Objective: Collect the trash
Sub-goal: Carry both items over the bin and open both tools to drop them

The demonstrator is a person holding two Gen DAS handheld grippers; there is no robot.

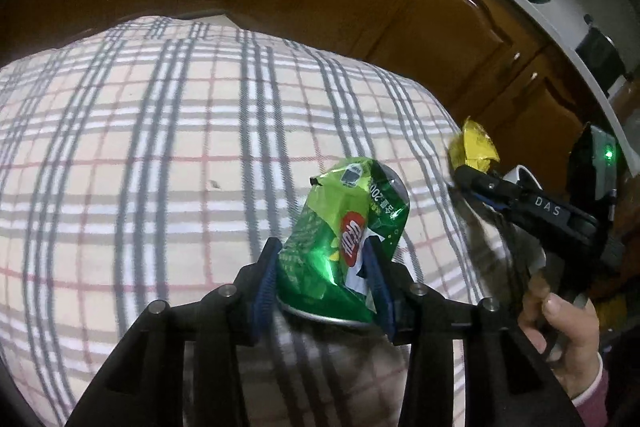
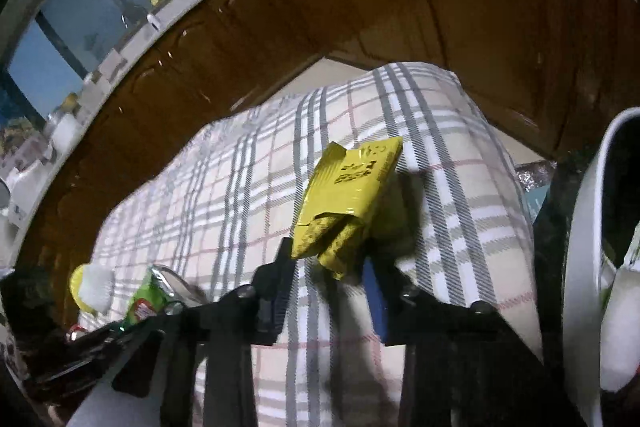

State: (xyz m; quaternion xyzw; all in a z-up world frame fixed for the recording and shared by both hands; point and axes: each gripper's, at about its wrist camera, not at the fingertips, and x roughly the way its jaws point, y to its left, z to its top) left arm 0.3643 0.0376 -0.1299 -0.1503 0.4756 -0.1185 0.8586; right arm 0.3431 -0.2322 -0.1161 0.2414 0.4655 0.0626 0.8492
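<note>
The crushed green can (image 1: pixel 348 243) sits clamped between the left gripper's (image 1: pixel 326 281) blue pads, above the plaid cloth (image 1: pixel 140 147). The yellow wrapper (image 2: pixel 346 199) is pinched at its lower end by the right gripper (image 2: pixel 328 277), beside a white bin (image 2: pixel 584 227).

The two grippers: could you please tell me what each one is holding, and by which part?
The left gripper clamps the crushed green aluminium can near its base; the right gripper pinches the yellow foil wrapper by its folded lower end.
</note>
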